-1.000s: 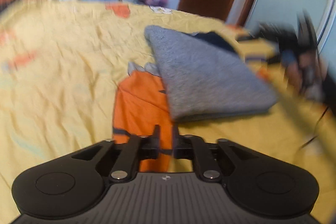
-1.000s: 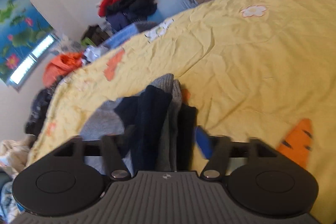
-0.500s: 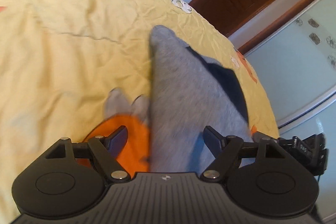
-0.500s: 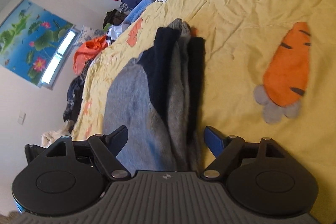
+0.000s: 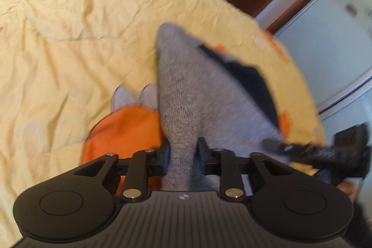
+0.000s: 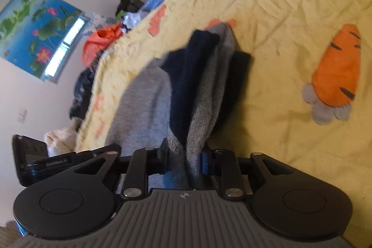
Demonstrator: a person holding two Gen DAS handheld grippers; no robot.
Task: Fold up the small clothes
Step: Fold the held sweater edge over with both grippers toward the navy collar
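Now both tools had just closed, each with cloth between its jaws. On the left, the left hand-held gripper [image 5: 183,150] pinched a bunched grey edge of the grey knit garment [image 5: 186,94], which ran straight ahead of it across the yellow bed cover [image 5: 69,38], narrowing to a rounded tip at the far end. Just left of that grip lay the orange carrot patch [image 5: 125,131] sewn on the cover, partly under the cloth. To its right, the right hand-held gripper [image 6: 183,157] clamped a thicker bundle of the same garment, grey folds with the dark navy part [image 6: 193,76] layered between them. From there too the garment stretched away from the jaws, long axis pointing forward along the fingers, dark end farthest.

Judging by how it draped and creased, the knit looked soft, light and limp, neither slippery nor fragile; it would sag between the two grips and hold no shape. Corners or the near hem seemed the best hold, taking all layers together so none slipped free.
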